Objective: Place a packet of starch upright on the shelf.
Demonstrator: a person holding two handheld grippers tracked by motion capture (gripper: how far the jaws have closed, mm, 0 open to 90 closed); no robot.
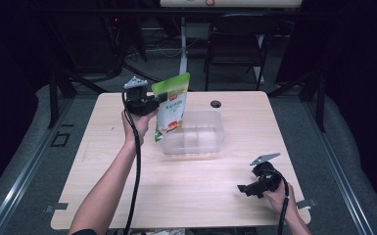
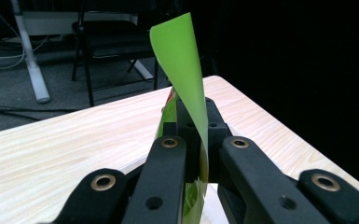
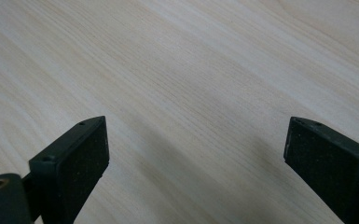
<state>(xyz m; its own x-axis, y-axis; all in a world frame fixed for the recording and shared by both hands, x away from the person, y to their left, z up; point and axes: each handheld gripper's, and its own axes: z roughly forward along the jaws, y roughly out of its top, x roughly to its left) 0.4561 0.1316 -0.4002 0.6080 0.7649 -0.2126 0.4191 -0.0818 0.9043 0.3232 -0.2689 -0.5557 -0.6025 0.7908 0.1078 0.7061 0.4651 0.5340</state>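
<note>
Green snack pouch (image 1: pixel 172 105) hangs long axis near vertical, clenched at its upper edge in the left gripper (image 1: pixel 153 102) jaws, over the clear plastic bin (image 1: pixel 210 142)'s 9 o'clock rim on the bench (image 1: pixel 127 186); right gripper (image 1: pixel 245 188), jaws released, rests well apart at 5 o'clock.

left gripper (image 2: pixel 196 135) jaws clamped on green pouch (image 2: pixel 182 70) edge, pouch upright and curling, over light wood table (image 2: pixel 65 140), dark chair (image 2: pixel 107 42) behind

Two black hand-held grippers, left gripper (image 1: pixel 162 99) and right gripper (image 1: pixel 242 189), each topped by a grey three-cornered plate and trailing a black cable; linkage arms carry brass-ringed pivot holes; forearms are bare, with no sleeves.
</note>
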